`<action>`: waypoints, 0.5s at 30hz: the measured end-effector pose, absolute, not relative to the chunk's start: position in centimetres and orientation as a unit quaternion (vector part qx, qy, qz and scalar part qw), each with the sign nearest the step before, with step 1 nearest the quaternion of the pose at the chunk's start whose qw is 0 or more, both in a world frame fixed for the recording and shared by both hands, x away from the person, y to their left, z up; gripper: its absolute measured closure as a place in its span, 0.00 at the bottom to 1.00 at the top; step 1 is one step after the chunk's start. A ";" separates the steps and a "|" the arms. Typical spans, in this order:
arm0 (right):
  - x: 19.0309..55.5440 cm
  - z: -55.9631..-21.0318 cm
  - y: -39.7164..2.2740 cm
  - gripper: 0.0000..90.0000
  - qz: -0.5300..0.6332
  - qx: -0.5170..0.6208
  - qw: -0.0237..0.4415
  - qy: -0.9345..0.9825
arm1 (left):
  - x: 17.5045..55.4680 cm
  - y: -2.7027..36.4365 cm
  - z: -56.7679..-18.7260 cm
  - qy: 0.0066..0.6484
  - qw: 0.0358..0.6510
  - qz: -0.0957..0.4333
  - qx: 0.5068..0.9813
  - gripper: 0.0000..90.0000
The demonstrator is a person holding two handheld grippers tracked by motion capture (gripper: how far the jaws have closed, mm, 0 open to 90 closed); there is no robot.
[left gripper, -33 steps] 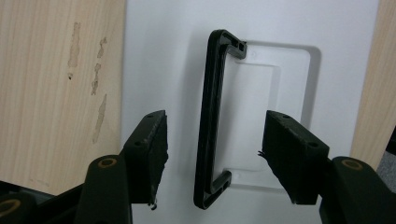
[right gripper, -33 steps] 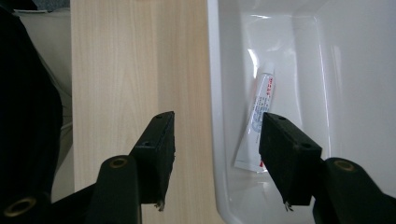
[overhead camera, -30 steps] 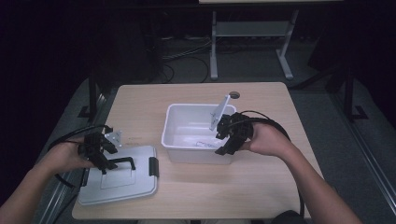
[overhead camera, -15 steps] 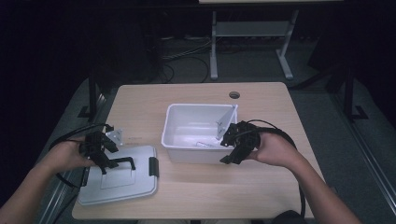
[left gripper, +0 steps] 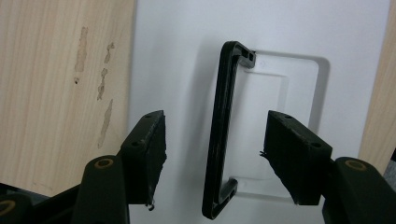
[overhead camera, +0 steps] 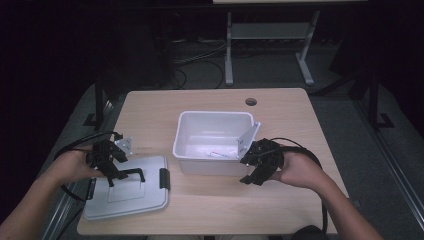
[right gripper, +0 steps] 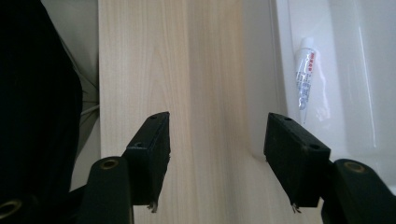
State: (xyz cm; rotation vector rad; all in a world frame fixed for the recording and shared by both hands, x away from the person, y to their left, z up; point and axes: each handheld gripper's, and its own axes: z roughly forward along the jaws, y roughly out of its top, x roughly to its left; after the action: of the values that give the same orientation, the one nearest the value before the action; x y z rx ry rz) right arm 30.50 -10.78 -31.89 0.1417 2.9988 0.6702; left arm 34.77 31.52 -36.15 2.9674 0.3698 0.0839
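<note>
1. The white lid (overhead camera: 127,187) lies flat on the near-left part of the table (overhead camera: 210,210), beside the open white bin (overhead camera: 214,142), and its black handle (left gripper: 219,130) stands up from the recessed middle.
2. The left gripper (left gripper: 212,156) hovers over that handle with jaws spread wide, one on each side and neither touching.
3. My read: the step in hand is grabbing the lid to put it on the bin. Next move calls for lowering and closing across the thin bar, then lifting level.
4. In the left gripper view the handle's long axis runs away from the camera, crosswise to the jaw gap, so the squeeze is lined up.
5. A small tube (right gripper: 304,74) lies on the bin floor, long axis along the near wall.
6. The right gripper (overhead camera: 256,167) waits at the bin's near-right corner, jaws apart and holding nothing, above bare table.
</note>
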 end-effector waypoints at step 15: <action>29.7 -33.8 -11.9 0.41 0.221 0.052 0.028 0.974 | 34.9 31.5 -36.3 0.128 0.075 0.028 0.989 0.42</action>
State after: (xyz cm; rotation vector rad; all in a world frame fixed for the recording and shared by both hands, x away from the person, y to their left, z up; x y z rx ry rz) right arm 29.66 -11.94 -33.83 0.1596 3.0055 0.6816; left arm 34.91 31.45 -36.27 2.9663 0.3832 0.0833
